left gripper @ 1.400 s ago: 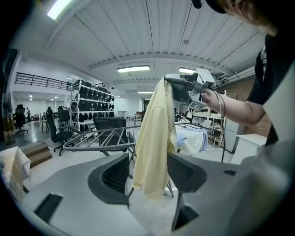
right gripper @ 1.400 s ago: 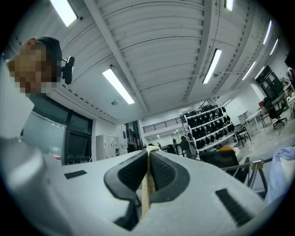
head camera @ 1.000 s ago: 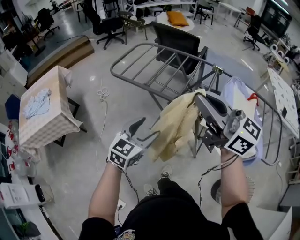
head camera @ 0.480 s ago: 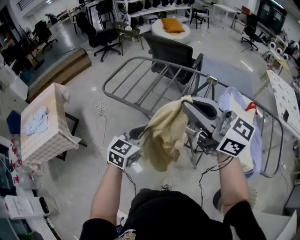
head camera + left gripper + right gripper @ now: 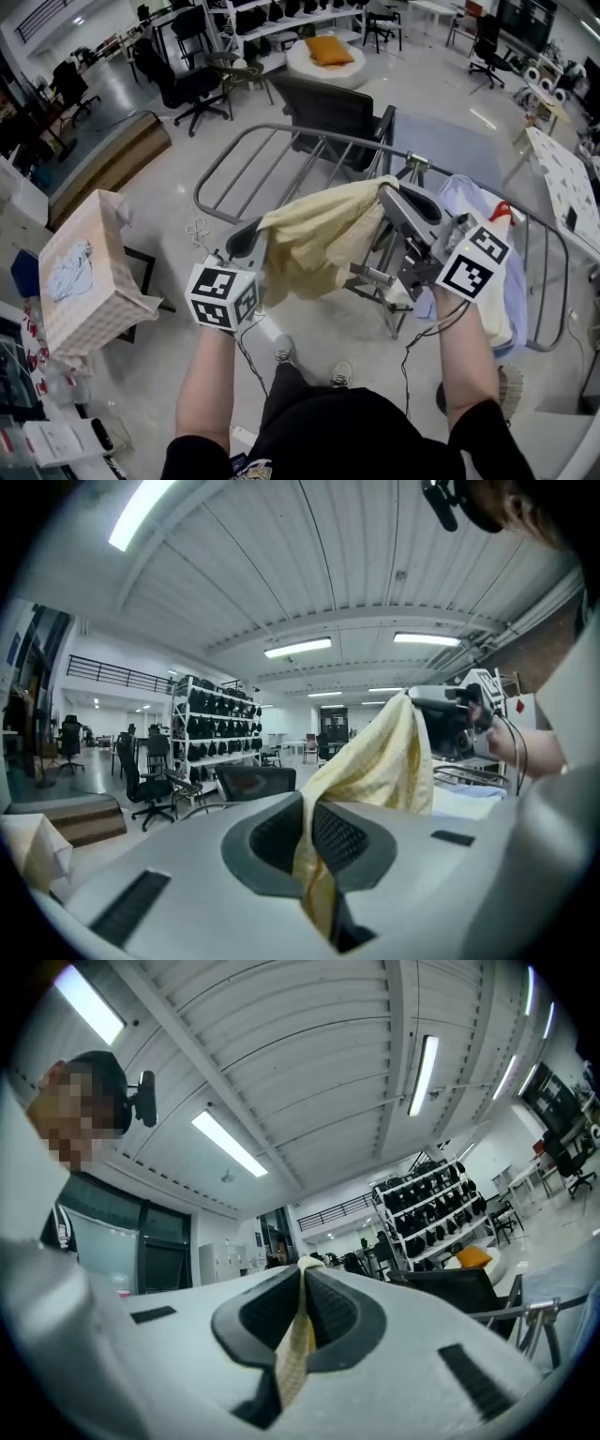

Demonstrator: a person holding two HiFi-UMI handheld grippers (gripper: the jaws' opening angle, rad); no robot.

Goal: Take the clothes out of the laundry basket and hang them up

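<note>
Bright, even light is given by ceiling strip lights (image 5: 298,648). Mild glare is seen on the floor (image 5: 450,94); shadows are kept faint. Gripper views are heavily fisheyed, corners blacked out. Left tool (image 5: 311,808) shell at frame bottom is blurred.

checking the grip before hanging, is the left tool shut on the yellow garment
Yes, the left tool is clamped on a fold of the yellow garment, which sits pinched between its closed jaws.

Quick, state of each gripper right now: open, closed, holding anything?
Left gripper: closed, holding the yellow garment.
Right gripper: closed, holding the same yellow garment.
</note>
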